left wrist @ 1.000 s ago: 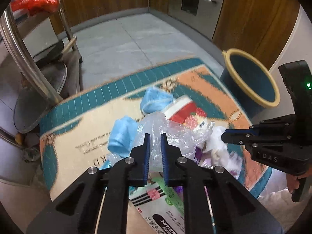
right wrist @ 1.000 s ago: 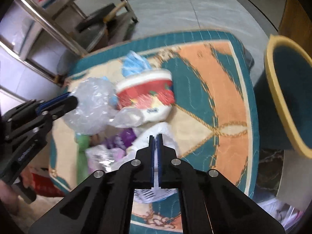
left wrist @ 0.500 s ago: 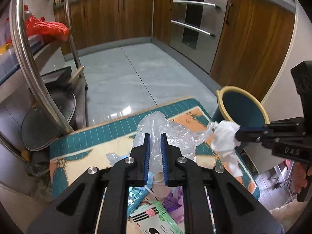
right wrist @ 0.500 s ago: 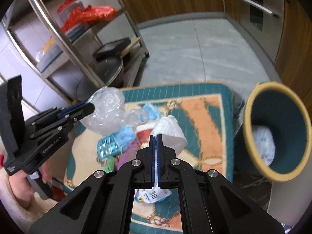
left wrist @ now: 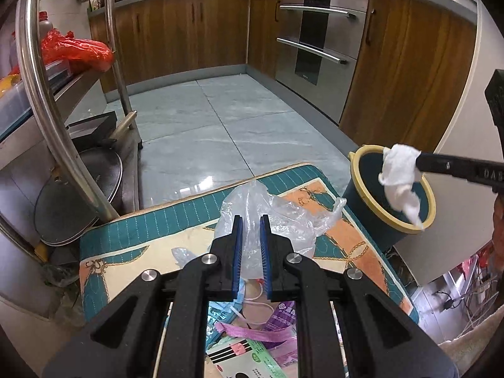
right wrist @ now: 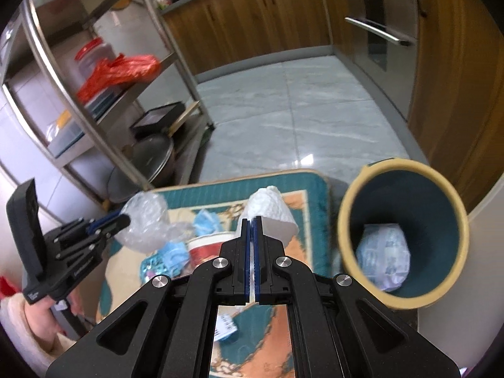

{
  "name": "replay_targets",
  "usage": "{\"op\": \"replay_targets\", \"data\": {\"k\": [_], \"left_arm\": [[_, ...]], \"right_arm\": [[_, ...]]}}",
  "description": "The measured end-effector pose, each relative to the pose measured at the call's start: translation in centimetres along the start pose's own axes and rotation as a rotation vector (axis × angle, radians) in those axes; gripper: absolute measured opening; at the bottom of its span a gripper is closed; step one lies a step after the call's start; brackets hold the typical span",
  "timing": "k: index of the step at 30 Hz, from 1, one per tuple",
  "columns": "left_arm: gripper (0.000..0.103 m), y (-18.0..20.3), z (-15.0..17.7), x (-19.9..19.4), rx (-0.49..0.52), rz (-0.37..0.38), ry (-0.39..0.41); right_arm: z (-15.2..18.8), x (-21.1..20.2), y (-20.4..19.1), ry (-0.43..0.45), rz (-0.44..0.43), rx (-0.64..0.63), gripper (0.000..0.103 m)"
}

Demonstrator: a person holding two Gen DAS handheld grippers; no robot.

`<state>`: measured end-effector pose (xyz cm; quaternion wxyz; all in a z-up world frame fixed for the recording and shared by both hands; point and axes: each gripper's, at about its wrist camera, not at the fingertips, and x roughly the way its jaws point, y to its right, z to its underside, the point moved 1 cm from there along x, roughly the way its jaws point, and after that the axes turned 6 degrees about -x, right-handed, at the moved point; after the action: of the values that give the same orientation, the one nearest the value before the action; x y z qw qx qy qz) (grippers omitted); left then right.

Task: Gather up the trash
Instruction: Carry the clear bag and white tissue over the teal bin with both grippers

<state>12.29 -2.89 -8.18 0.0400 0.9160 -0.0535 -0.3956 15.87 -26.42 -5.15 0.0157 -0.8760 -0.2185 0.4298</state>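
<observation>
- While both claws carry trash lifted off the rug, the right claw (right wrist: 251,220) is the one nearer the bin (right wrist: 352,201), which stands on the floor just off the rug's far right corner.
- The right claw is pressed together on a crumpled white tissue (right wrist: 271,211); in the left wrist view that tissue (left wrist: 400,170) hangs over the bin's (left wrist: 368,154) open mouth, its lower tail dangling toward the near rim.
- From the right claw's own camera the bin mouth sits to the right and a little ahead, so I judge the drop turns on the tissue being inside the yellow rim, not across it.
- A pale crumpled wrapper (right wrist: 384,255) already lies at the bottom of the bin.
- The left claw (left wrist: 251,220) pinches a clear plastic bag (left wrist: 283,211), the film bunched between its blue pads with a narrow gap between them; the bag billows forward and to the right of the tips.
- The left claw hangs above the rug's (left wrist: 132,230) middle, well apart from the bin, which lies to its right and ahead.
- More litter remains on the rug: a red-and-white cup (right wrist: 204,245), blue masks (right wrist: 204,220) and purple wrappers (left wrist: 252,330).
</observation>
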Motion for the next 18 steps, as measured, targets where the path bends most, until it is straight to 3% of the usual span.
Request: {"op": "replay_targets", "data": {"k": [18], "left_arm": [[0.011,5.2,-1.1,1.4,0.033,0.076,-0.001]], "right_arm": [[0.5,-2.3,6.8,0.041,0.122,0.109,0.003]]}}
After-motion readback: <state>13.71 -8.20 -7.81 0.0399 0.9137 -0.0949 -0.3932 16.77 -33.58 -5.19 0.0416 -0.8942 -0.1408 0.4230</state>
